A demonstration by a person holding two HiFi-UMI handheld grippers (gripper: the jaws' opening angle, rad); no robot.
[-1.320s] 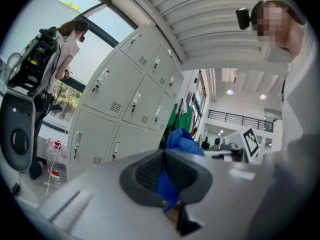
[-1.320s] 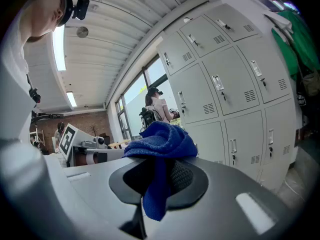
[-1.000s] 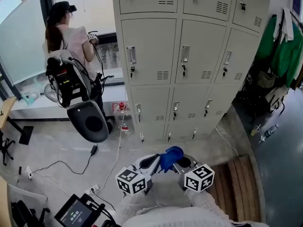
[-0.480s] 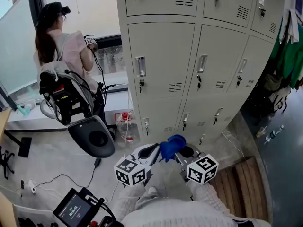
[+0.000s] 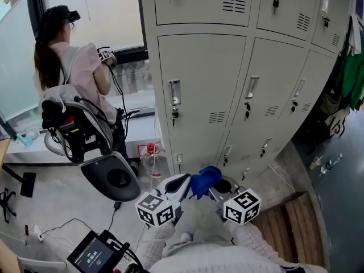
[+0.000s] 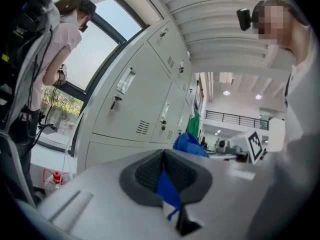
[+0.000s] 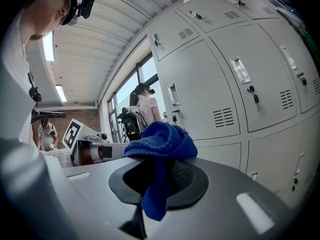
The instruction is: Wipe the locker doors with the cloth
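A blue cloth [image 5: 203,181] bunches between my two grippers, held low in front of me. My left gripper [image 5: 183,185] is shut on one corner of the cloth [image 6: 165,186]. My right gripper [image 5: 215,187] is shut on the cloth's [image 7: 161,144] other side, with folds piled over its jaws. The grey lockers [image 5: 227,90] stand just ahead, their doors shut, each with a handle and key lock [image 5: 174,92]. Both grippers are short of the doors and touch none of them.
A person [image 5: 68,67] in a pink top stands at the window to the left, behind a black chair [image 5: 108,172] and a backpack. Cables and a red-capped bottle [image 5: 150,159] lie on the floor. Green clothes [image 5: 352,73] hang right of the lockers. A wooden pallet [image 5: 298,226] lies at right.
I have come nearer to the lockers; they loom larger and higher in the head view. Both grippers keep the cloth in the same hold.
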